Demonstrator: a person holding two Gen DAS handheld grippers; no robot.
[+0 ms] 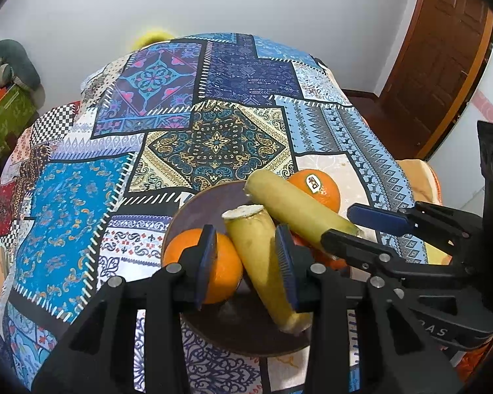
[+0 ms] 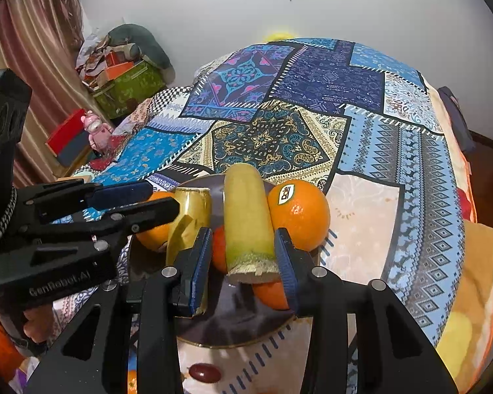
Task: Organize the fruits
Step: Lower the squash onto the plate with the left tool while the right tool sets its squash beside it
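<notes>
A dark round plate on the patchwork tablecloth holds oranges and two yellow-green cut stalk pieces. My left gripper has its jaws around one stalk piece, also seen in the right wrist view, with small gaps at the pads. An orange lies left of it. My right gripper straddles the other stalk piece, jaws slightly wider than it. An orange with a Dole sticker leans against that piece. More oranges lie underneath.
The patchwork tablecloth covers the table beyond the plate. Green and orange boxes and a pink toy stand off the table's left. A wooden door is at the right.
</notes>
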